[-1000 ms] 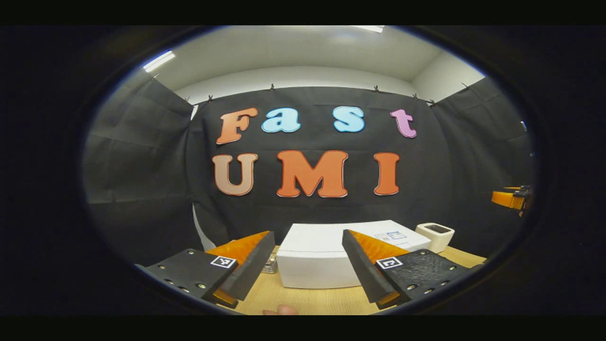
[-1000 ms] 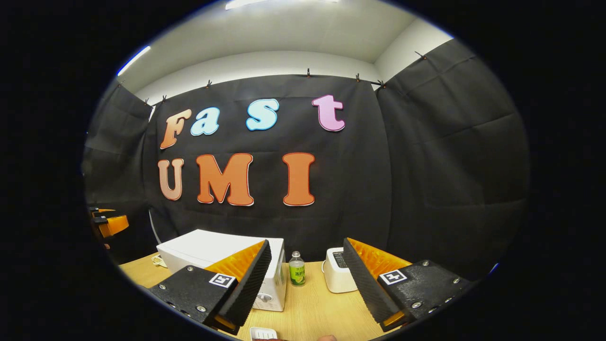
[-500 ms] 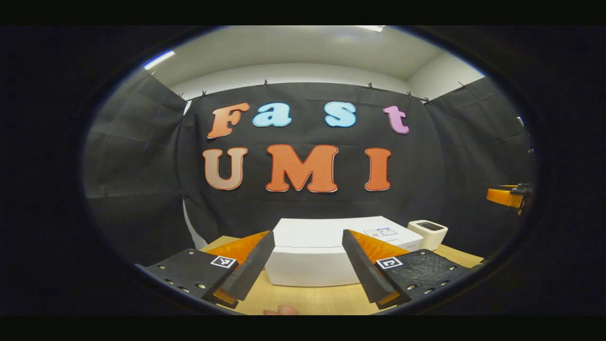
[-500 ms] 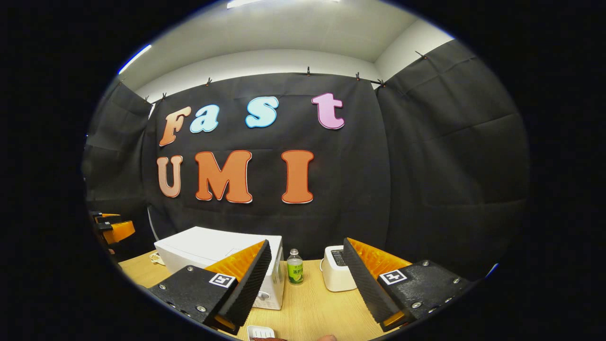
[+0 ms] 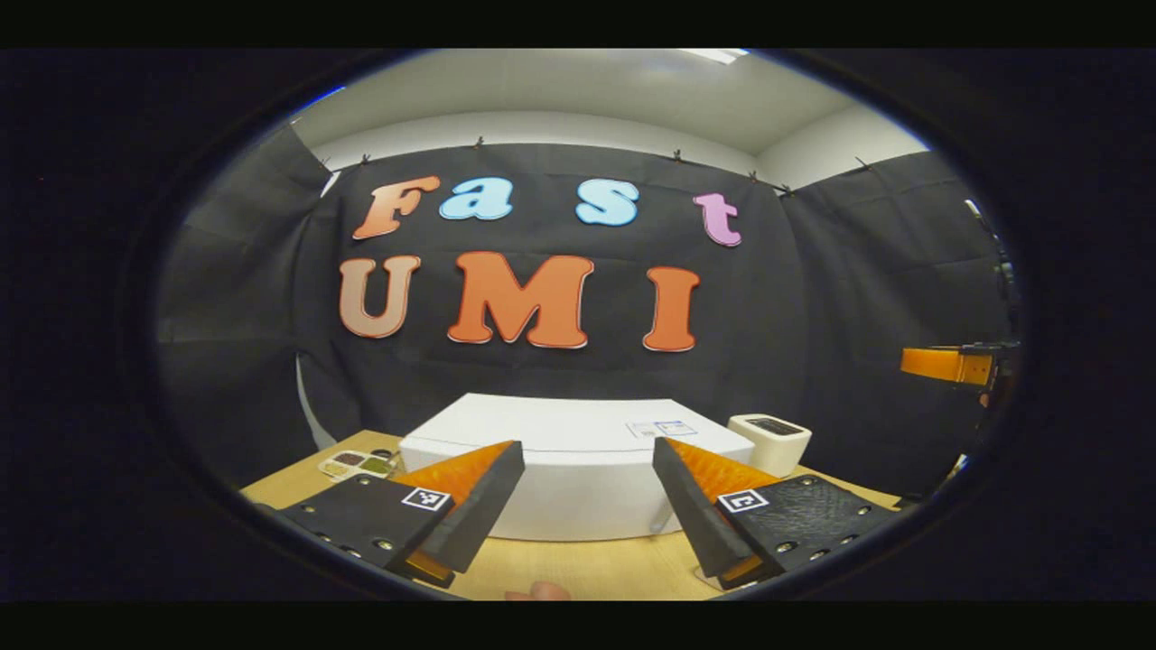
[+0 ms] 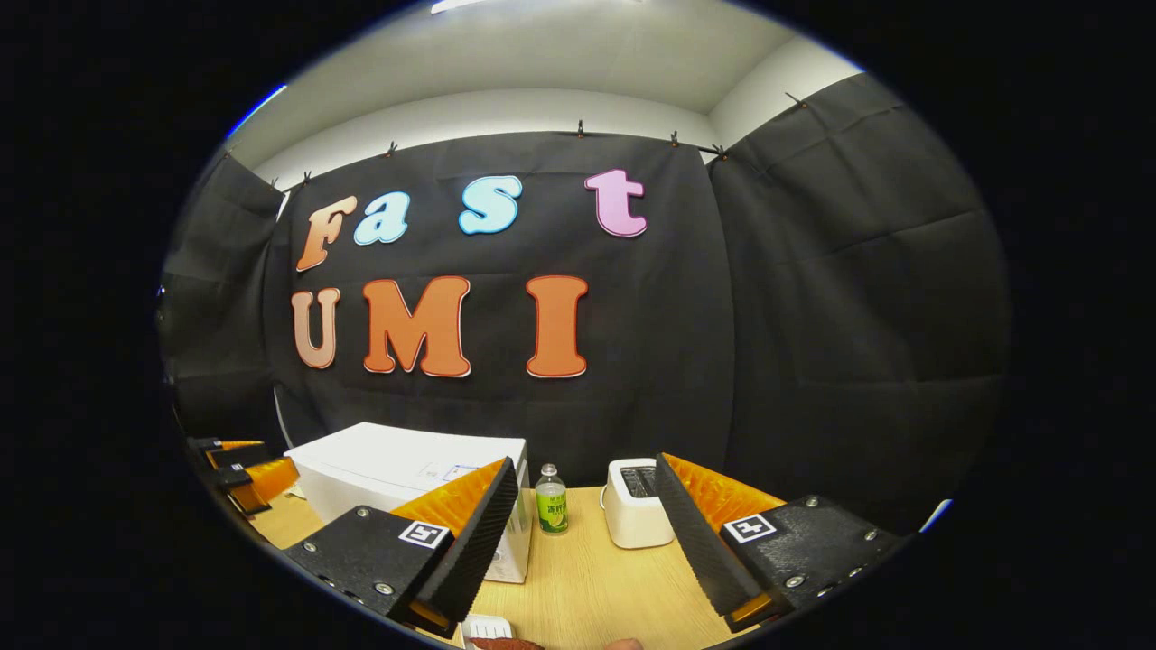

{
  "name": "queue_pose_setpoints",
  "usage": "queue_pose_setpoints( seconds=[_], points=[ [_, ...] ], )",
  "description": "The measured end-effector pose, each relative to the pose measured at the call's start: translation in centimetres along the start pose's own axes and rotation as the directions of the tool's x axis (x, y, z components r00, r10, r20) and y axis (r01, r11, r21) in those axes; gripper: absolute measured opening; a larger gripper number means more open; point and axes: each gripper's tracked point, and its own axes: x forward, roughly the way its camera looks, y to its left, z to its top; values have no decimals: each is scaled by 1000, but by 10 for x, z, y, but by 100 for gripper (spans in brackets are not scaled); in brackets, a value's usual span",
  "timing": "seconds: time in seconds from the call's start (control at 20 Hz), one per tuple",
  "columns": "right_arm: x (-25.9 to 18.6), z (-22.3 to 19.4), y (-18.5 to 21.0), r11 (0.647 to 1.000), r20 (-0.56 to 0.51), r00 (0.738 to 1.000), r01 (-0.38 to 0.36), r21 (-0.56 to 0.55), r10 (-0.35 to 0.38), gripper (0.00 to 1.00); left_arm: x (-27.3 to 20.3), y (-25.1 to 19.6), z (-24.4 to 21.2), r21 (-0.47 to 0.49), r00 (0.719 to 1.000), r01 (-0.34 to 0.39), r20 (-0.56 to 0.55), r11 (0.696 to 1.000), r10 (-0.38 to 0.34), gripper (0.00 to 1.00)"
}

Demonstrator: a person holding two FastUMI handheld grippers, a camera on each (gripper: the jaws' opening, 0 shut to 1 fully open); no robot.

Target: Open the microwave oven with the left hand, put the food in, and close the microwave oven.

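Left gripper (image 5: 587,506): jaws wide apart, empty, aimed at white microwave oven (image 5: 578,451) standing on wooden bench (image 5: 587,564).

Microwave: rigid, likely heavy box; door front hidden from you here, so handle position cannot be told. Judge: hook door edge, pull gently.

Right gripper (image 6: 587,533): jaws wide apart, empty. White food tray (image 6: 488,627) near bench front edge, below jaws; probably light, so grip rim and keep level.
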Motion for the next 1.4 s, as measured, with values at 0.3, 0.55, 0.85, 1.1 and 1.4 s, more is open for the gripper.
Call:
queue_pose_setpoints(
  seconds=[0.3,0.55,0.85,1.1,1.4],
  points=[
    [-2,-12,-10,1000,-21,1000,9,2,-9,95,32,-47,-55,36,999,46,12,998,-47,91],
    [0,-23,-23,1000,-36,999,26,8,-26,95,57,-67,-113,46,997,57,-52,997,-55,87],
    [5,-40,-36,1000,-54,998,29,2,-29,95,89,-74,-164,31,994,39,-105,999,-35,91],
    [10,-56,-51,999,-82,996,41,3,-41,95,100,-74,-182,30,994,-2,-113,1000,6,92],
    [8,-55,-53,999,-59,998,16,41,-14,95,102,-95,-192,43,991,42,-130,998,-37,55]
  ],
)
